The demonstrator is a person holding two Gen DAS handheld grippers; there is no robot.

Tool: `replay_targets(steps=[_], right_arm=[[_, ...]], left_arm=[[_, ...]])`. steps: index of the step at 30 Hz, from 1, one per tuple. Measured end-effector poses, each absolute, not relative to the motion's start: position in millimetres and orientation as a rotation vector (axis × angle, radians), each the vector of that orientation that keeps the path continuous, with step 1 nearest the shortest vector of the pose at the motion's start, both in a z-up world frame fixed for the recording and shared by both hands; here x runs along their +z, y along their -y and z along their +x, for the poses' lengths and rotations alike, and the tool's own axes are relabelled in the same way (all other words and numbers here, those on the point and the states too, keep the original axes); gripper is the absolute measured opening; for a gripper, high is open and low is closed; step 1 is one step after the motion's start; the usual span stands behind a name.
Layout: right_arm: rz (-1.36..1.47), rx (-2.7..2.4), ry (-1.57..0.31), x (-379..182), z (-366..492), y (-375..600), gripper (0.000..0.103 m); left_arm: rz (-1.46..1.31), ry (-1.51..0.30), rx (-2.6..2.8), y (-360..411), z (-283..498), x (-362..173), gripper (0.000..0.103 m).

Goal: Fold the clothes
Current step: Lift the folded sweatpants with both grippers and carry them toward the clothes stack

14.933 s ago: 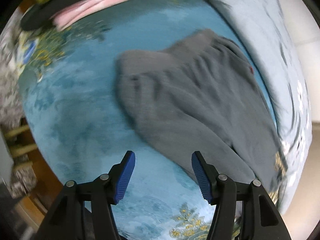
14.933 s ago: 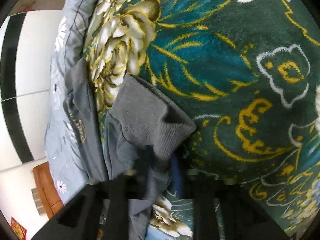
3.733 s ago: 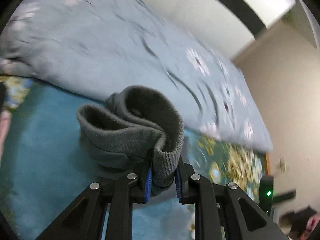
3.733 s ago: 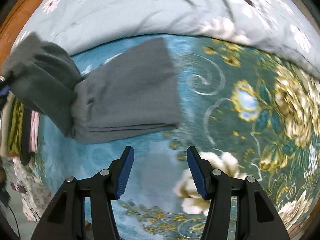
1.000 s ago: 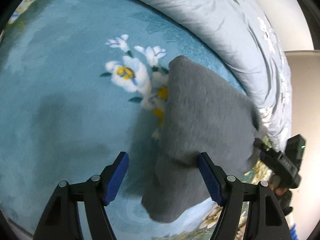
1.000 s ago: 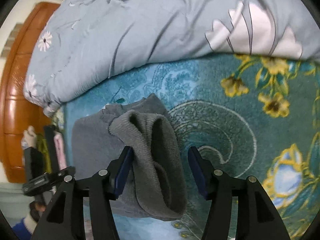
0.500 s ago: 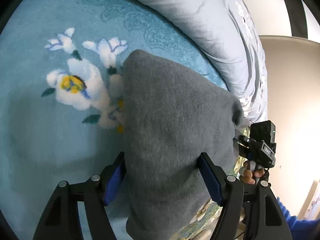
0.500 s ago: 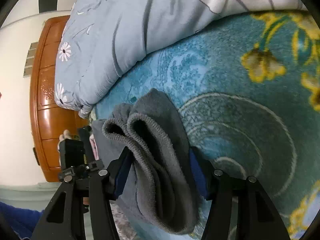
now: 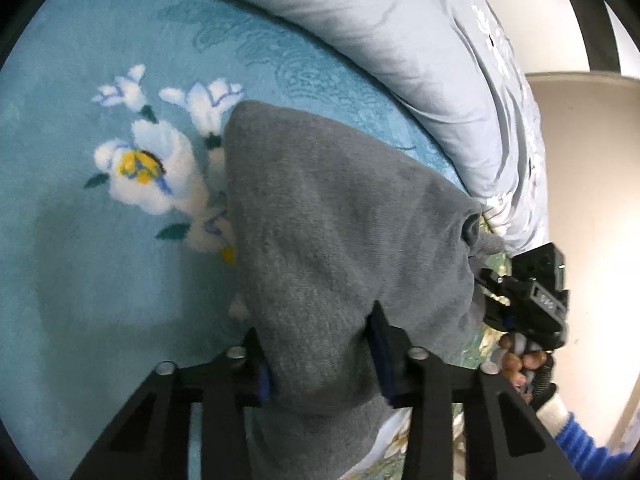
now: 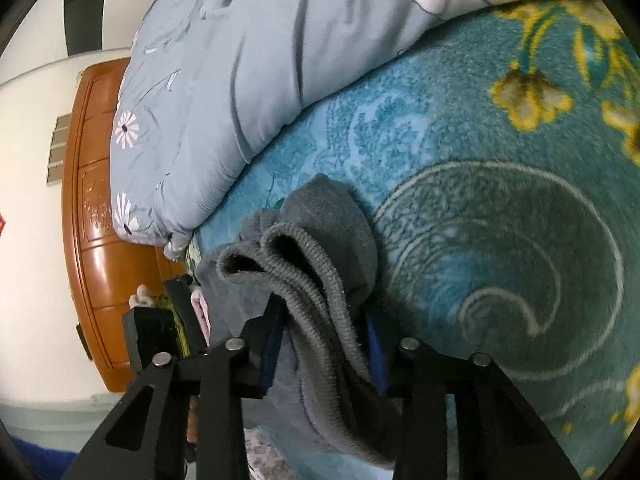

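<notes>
Both grippers' jaws now clamp folded grey garment.

- We are looking along our right gripper, whose blue-padded fingers are closing on the ribbed edge of the grey garment.
- The garment is lying bunched on the teal blanket, with its folded layers gaping open just above the fingers.
- A pale blue quilt is lying along the blanket's far edge, near the garment.
- A wooden headboard is standing at the left against a white wall.
- Our left gripper is showing as a dark block at the garment's left side.
</notes>
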State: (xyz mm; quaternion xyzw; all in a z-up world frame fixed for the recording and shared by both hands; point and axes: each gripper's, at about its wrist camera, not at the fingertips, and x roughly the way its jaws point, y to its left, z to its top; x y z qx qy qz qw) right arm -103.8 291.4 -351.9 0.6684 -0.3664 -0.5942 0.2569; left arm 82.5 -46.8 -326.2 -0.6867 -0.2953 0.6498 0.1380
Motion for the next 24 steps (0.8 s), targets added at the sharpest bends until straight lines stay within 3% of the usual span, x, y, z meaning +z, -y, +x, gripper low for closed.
replay_targets(steps=[3, 12, 24], right_arm=[[1.807, -1.631, 1.025, -334.7, -95.3, -291.2, 0.033], [1.738, -1.679, 1.079, -254.2, -31.7, -315.3, 0.033], [1.550, -1.687, 0.942, -173.6, 12.8, -313.0, 0.033]], left_arm=[[-1.989, 0.834, 1.909, 43.6, 86.2, -315.7, 0.029], [-1.933, 0.831, 1.950, 28.8, 145.9, -245.4, 0.029], [-1.819, 0.865, 2.074, 30.6, 216.3, -152.0, 0.029]])
